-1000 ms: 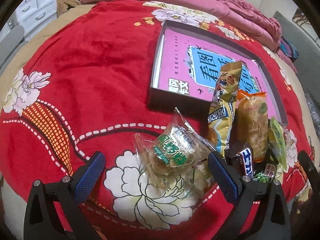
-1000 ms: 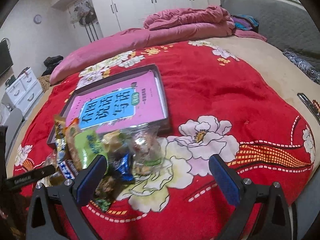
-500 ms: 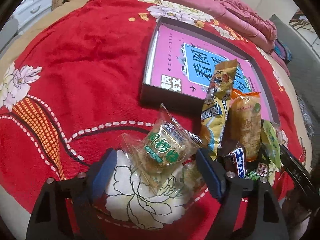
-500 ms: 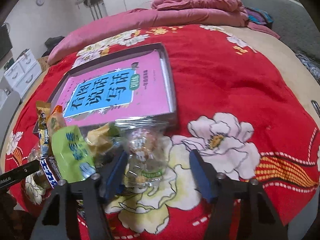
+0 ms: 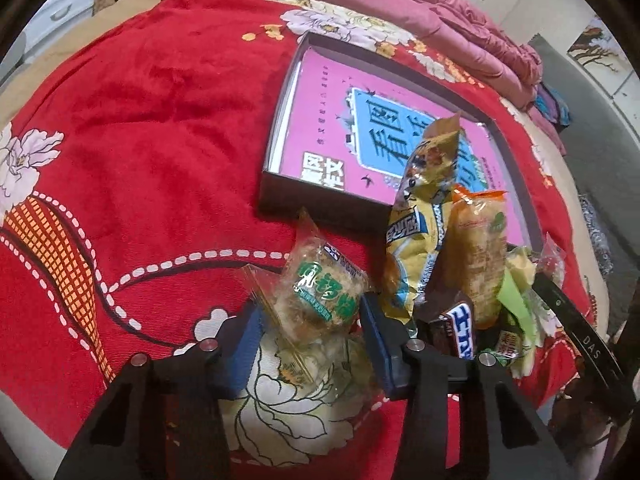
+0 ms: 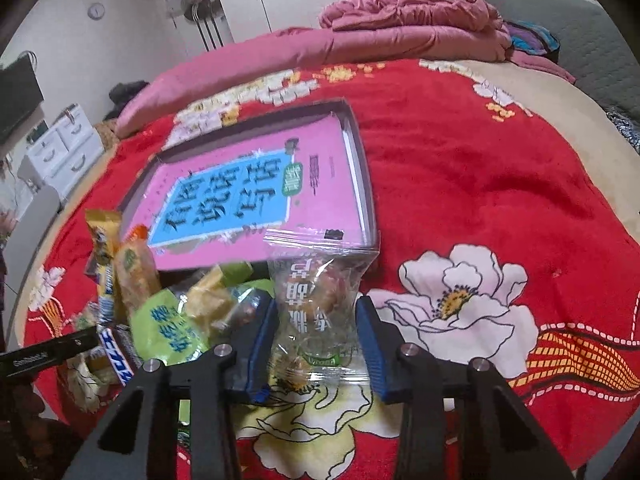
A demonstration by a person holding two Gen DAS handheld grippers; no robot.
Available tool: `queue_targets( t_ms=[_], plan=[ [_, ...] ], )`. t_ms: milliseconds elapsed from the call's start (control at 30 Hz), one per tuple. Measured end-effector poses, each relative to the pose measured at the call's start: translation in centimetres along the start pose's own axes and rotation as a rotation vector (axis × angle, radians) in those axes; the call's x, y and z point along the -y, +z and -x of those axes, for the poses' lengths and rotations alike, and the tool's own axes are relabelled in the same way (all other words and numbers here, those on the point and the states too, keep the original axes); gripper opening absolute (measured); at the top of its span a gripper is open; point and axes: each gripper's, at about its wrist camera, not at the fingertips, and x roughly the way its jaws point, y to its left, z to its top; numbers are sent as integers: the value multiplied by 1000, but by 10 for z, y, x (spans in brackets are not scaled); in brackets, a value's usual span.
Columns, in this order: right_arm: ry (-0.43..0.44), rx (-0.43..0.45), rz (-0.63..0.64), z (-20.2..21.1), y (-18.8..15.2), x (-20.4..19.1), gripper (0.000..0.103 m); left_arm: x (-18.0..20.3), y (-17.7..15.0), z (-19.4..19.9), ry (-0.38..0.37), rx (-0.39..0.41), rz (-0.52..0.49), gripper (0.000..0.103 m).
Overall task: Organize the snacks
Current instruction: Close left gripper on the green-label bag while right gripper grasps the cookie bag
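- Snacks sit in a heap on the red bed cover [image 5: 160,128], just in front of the box [image 5: 280,196]; none is in the box yet as far as I can see
- The box holds only a pink book [image 5: 320,128], so the sorting looks barely begun
- Left hand-held gripper [image 5: 310,332] has just been closing and now pinches the green-label pack [image 5: 324,292] at the left edge of the heap
- Right hand-held gripper [image 6: 316,334] has just been closing too; its pads squeeze the clear pack [image 6: 316,292], whose wrapper narrows between them
- Both packs look close to the cover, not yet carried off
- Left to do, I judge: lift these two, place them, then deal with the yellow bag [image 5: 420,216], the orange pack [image 5: 478,256] and the rest
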Motion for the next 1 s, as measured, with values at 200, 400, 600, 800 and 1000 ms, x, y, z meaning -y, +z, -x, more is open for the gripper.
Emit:
queue_targets(
  t_ms=[200,400,600,800,1000],
  plan=[
    [18,46,-25,10,3,4,41,-1,-2,9,-36,20,9,44],
    [42,57,-19,12,4,2,41,-4,-8,22,-45,43,20,44],
    [53,64,-1,13,5,-3,41,-16,-10,35,-45,80,69,44],
    [50,84,2,17,5,-4,41,-21,-9,48,-37,140,89,44],
    [41,137,8,27,8,-4,41,-18,-4,62,-44,219,70,44]
  ],
)
